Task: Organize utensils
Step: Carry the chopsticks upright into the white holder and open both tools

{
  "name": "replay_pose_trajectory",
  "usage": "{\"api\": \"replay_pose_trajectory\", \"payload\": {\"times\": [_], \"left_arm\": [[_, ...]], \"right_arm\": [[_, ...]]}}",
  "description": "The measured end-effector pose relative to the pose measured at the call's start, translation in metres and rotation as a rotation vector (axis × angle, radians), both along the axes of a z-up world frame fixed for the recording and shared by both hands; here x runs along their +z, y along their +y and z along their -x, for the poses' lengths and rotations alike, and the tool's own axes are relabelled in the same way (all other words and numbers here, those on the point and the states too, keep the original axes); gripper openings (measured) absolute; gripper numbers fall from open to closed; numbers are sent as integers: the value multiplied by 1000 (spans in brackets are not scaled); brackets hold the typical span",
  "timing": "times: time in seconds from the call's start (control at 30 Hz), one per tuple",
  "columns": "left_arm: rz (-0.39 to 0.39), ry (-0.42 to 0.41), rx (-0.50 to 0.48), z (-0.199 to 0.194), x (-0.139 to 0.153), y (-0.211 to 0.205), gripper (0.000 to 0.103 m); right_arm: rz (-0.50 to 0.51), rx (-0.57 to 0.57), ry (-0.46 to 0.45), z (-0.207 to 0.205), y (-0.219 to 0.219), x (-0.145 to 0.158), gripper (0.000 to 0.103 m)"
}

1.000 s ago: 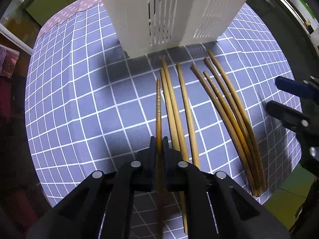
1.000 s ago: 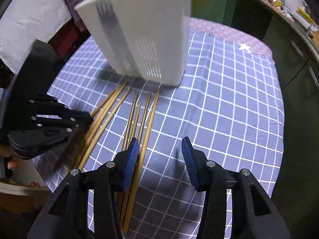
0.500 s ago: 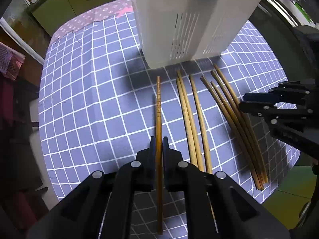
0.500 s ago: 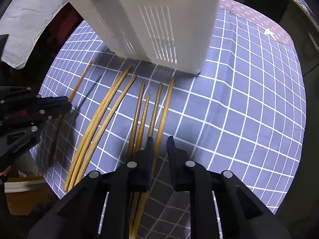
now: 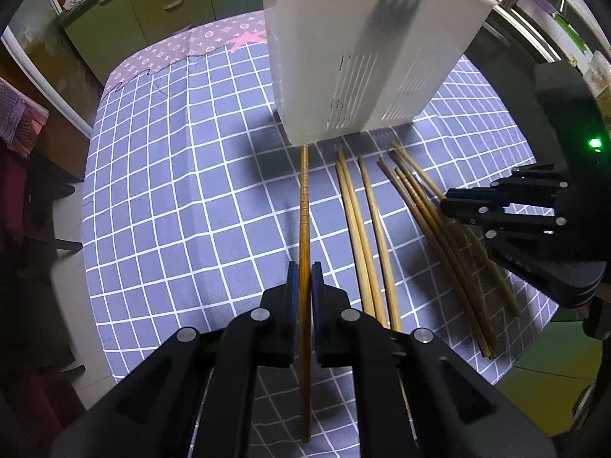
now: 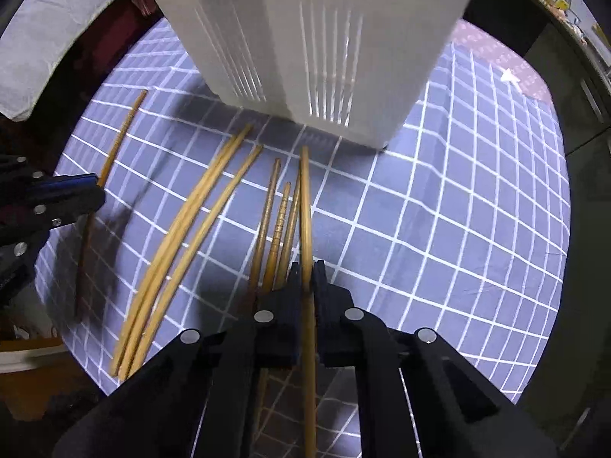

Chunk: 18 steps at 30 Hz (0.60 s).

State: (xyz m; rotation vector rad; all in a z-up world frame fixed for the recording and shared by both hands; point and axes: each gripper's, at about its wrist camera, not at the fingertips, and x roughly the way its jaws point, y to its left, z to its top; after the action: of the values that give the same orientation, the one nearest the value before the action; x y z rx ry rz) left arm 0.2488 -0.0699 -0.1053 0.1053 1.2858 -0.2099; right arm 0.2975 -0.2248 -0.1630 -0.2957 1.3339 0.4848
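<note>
My left gripper is shut on a dark wooden chopstick and holds it above the checked cloth, tip toward the white slotted utensil holder. My right gripper is shut on a lighter chopstick, lifted over the others, tip near the holder. Several more chopsticks lie side by side on the cloth in front of the holder; they also show in the right wrist view. The right gripper shows at the right edge of the left wrist view; the left gripper at the left edge of the right view.
The table wears a blue-grey checked cloth with a pink patterned strip at the far end. Green cabinets stand behind. The table's near edge runs just behind the chopsticks' ends.
My left gripper has lifted its chopstick up and away from the row. My right gripper has shut on the rightmost chopstick and begun raising it.
</note>
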Motion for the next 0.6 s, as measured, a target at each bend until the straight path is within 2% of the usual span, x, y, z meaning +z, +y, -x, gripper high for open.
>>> {"api": "replay_pose_trajectory", "payload": {"times": [0.37, 0.6], "left_arm": [[28, -55, 2, 11, 30, 6, 6], [38, -106, -10, 21, 57, 7, 6]], "right_arm": [[-211, -35, -145, 34, -53, 82, 7], [-269, -50, -214, 52, -79, 116, 7]]}}
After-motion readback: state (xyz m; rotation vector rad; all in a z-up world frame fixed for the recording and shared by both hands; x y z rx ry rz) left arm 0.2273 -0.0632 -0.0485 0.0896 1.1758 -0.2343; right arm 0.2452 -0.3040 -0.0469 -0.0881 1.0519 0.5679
